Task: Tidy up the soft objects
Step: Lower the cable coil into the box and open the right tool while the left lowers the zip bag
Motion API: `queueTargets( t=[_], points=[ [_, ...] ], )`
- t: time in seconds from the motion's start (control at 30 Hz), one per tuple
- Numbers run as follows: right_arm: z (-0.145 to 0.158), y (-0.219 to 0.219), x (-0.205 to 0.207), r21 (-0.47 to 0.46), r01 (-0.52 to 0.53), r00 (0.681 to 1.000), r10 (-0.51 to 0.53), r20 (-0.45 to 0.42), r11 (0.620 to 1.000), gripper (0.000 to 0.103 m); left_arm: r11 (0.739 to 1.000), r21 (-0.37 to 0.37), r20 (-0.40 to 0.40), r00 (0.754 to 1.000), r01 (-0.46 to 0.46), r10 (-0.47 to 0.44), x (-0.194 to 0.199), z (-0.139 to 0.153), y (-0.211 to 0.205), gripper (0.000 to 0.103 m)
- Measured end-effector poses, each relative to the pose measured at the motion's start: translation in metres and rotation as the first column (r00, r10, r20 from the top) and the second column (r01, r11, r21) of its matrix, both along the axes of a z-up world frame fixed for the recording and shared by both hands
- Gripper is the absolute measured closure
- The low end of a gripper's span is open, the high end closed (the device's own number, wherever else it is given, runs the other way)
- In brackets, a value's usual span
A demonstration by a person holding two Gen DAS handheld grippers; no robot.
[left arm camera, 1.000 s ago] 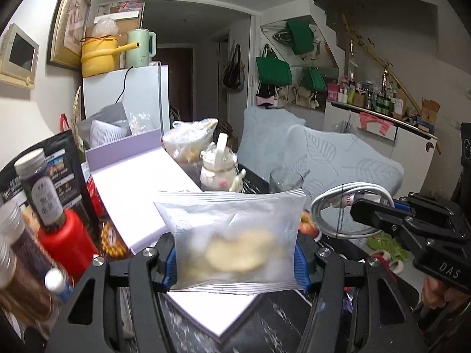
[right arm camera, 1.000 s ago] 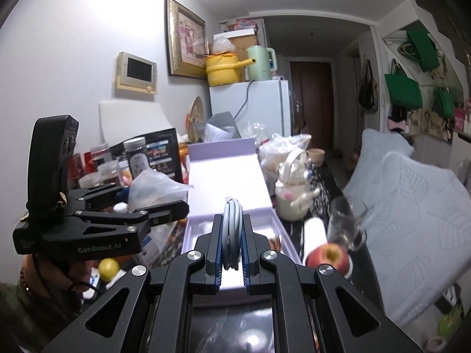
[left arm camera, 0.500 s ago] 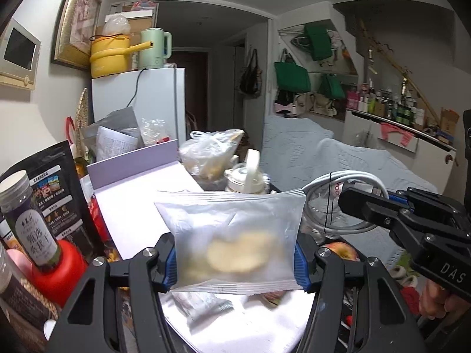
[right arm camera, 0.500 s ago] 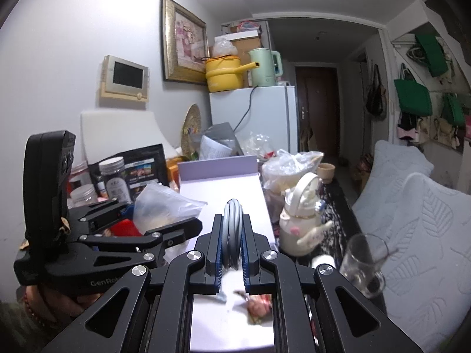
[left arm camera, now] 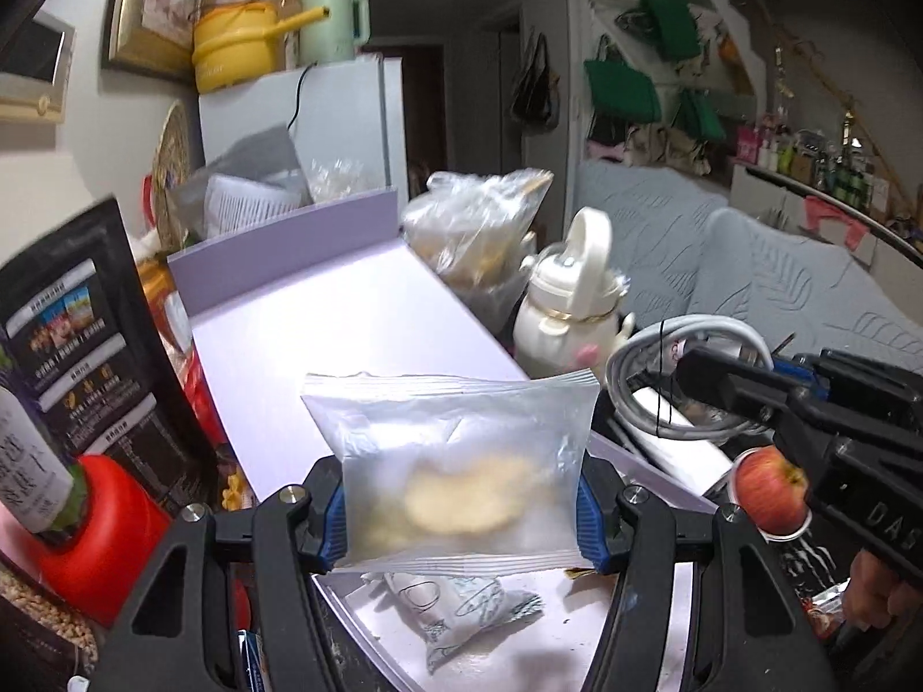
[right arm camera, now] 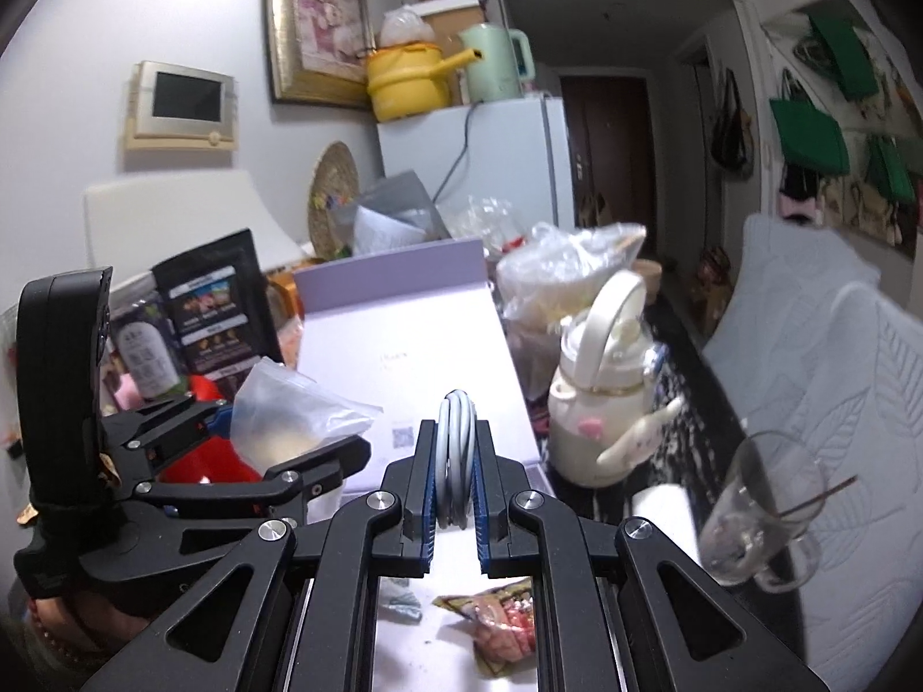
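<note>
Left gripper (left arm camera: 461, 510): my jaws clenched on a frosted clear plastic snack pouch (left arm camera: 456, 461) with pale biscuits inside, held above the open lilac box (left arm camera: 346, 334) on the worktop.

Right gripper (right arm camera: 456, 510): my jaws clamped tight on a coiled grey cable (right arm camera: 456, 455), over the same box.

Box floor: one white printed sachet (left arm camera: 461, 611), one red-patterned snack packet (right arm camera: 507, 628).
</note>
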State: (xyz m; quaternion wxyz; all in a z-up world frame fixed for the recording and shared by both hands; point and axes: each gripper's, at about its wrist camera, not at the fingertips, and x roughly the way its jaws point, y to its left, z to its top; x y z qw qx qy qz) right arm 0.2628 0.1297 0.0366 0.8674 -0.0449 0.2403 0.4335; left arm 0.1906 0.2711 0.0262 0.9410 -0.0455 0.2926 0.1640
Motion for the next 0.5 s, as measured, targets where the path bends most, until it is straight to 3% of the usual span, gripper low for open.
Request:
queueTargets(
  t=[0.2, 0.5],
  points=[
    [-0.017, 0.012, 0.013, -0.053, -0.004, 1.000, 0.003, -0.016, 0.999, 0.093, 1.000, -0.010, -0.056, 0.998, -0.013, 0.013, 0.012, -0.017, 0.005, 0.043],
    [-0.035, 0.015, 0.027, -0.095, -0.004, 0.998, -0.002, -0.066, 0.995, 0.092, 0.997, -0.082, -0.149, 0.989, 0.009, -0.022, 0.031, -0.048, 0.009, 0.043]
  ],
)
